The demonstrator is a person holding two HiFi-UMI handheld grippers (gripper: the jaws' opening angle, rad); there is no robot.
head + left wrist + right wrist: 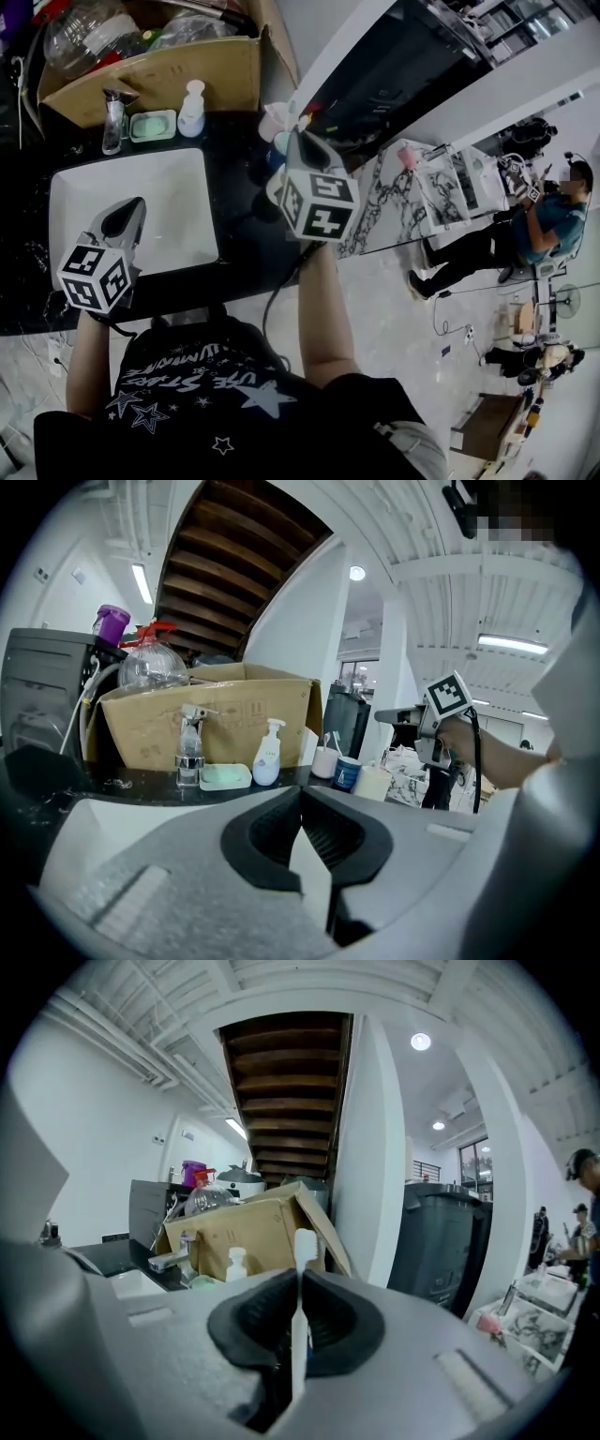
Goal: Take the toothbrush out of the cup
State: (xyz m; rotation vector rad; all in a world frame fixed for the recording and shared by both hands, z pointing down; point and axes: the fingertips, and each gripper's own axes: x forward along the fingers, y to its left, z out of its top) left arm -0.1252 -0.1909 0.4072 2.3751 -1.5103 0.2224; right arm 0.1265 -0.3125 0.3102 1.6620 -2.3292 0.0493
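My right gripper is shut on a white toothbrush, which stands upright between the pads with its head above the jaws. Its lower end is hidden. In the head view the right gripper hangs over the cups at the counter's back right: a pink cup and a blue one. From the left gripper view, the right gripper sits above and right of the pink cup, the blue cup and a cream cup. My left gripper is shut and empty over the white sink.
A cardboard box of bottles stands behind the sink. In front of it are a faucet, a green soap dish and a white pump bottle. A mirror wall lies to the right, and the counter is black.
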